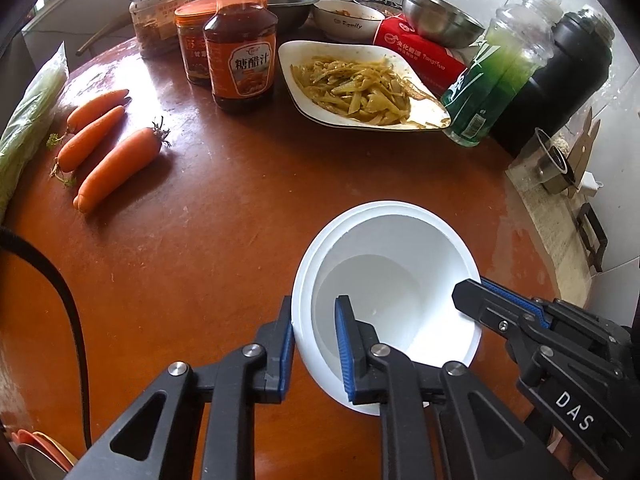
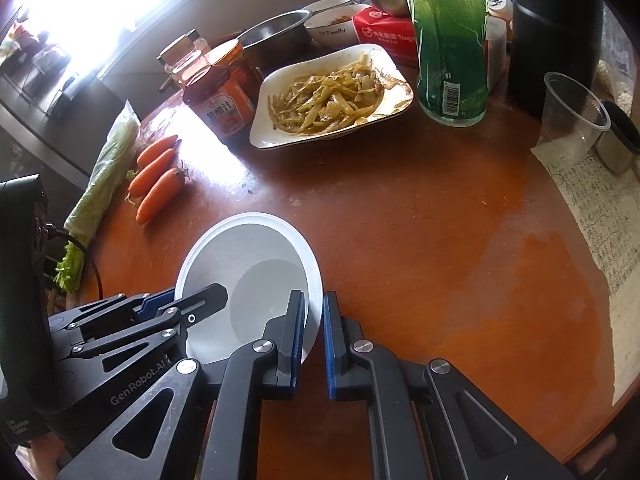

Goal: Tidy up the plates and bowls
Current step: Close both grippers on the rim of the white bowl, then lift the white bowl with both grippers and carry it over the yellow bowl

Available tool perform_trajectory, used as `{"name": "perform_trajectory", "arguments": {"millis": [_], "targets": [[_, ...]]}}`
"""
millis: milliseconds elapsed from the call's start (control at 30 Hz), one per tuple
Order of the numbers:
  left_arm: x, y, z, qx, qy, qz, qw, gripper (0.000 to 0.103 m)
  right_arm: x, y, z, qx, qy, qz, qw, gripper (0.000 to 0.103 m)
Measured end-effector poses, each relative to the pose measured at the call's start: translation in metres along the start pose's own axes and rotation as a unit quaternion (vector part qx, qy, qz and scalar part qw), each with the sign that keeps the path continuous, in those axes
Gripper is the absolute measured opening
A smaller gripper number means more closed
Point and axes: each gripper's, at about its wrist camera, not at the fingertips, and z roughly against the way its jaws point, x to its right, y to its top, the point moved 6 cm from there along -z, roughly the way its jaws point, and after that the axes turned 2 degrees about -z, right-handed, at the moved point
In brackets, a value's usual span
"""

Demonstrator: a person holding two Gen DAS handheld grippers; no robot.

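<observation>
A white bowl (image 1: 392,264) (image 2: 248,248) sits on the brown round table (image 1: 200,240), tipped a little; a double rim suggests two nested bowls. My left gripper (image 1: 315,336) (image 2: 188,298) is shut on its left rim, one blue pad outside the wall and one inside. My right gripper (image 2: 314,320) (image 1: 472,286) is shut on the opposite rim, the thin edge pinched between its blue pads. The bowl is empty inside.
Behind the bowl are a white plate of stir-fried strips (image 1: 360,88), a sauce bottle (image 1: 240,60), jars, steel bowls (image 1: 440,20), a green bottle (image 1: 492,88) and a black flask (image 1: 560,80). Three carrots (image 1: 104,152) lie left. A plastic cup (image 2: 572,116) and paper (image 2: 600,220) sit right.
</observation>
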Motion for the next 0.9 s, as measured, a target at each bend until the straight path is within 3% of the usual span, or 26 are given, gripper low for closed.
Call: {"name": "perform_trajectory", "arguments": {"millis": [500,900], "targets": [[0.009,-0.014,0.054,0.046,0.017,-0.013,0.9987,0.02,-0.017,-0.015,0.042,0.038,0.008,0.016,0.999,0.009],[-0.009,-0.079,0.114,0.067,0.043,0.013,0.9968,0.02,-0.07,-0.069,0.087,0.054,0.038,0.065,0.996,0.009]]}}
